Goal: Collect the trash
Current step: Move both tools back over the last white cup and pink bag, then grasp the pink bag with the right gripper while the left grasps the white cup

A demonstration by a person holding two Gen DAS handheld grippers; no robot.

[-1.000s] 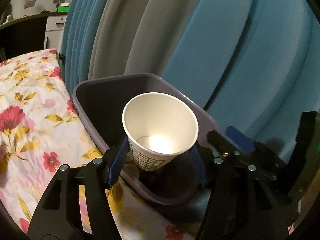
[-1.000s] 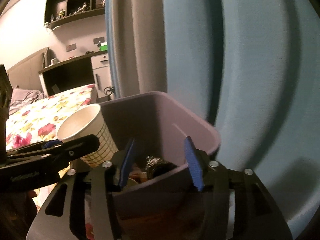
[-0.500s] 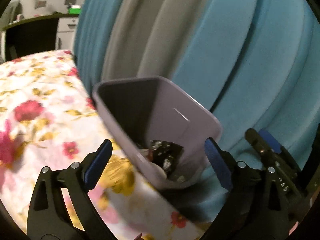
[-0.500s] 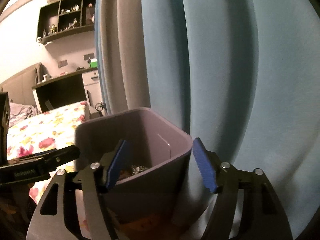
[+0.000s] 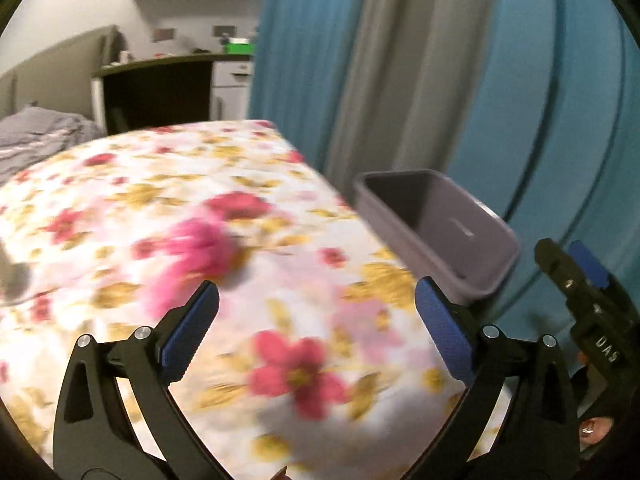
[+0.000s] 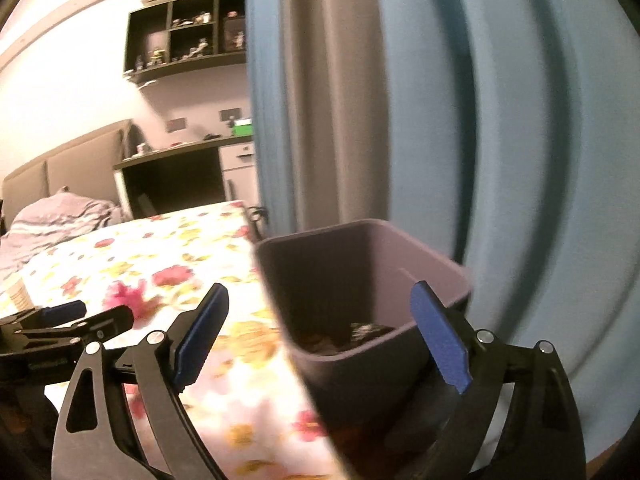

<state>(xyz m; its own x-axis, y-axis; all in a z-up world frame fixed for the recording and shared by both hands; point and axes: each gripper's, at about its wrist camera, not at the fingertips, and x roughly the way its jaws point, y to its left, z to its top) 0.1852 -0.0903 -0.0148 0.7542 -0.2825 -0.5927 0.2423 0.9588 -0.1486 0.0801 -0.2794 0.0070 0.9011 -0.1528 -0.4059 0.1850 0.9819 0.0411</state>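
A purple-grey trash bin (image 6: 360,280) stands beside the floral bed, against the blue curtain; dark wrappers (image 6: 366,330) lie inside. It also shows in the left wrist view (image 5: 436,224) at right. My left gripper (image 5: 316,328) is open and empty above the floral bedsheet (image 5: 180,220). My right gripper (image 6: 320,328) is open and empty, its jaws spread in front of the bin's near rim. A paper cup (image 6: 18,294) stands on the bed at far left. The left gripper shows in the right wrist view (image 6: 68,320).
Blue and grey curtains (image 6: 480,120) hang right behind the bin. A dark desk (image 6: 176,184) with white drawers stands beyond the bed. A wall shelf (image 6: 188,40) holds small figures. A grey blanket (image 5: 44,136) lies at the bed's far end.
My left gripper let the paper cup go over the bin, opened, and swung left over the bed. My right gripper opened wider and drew back a little from the bin.
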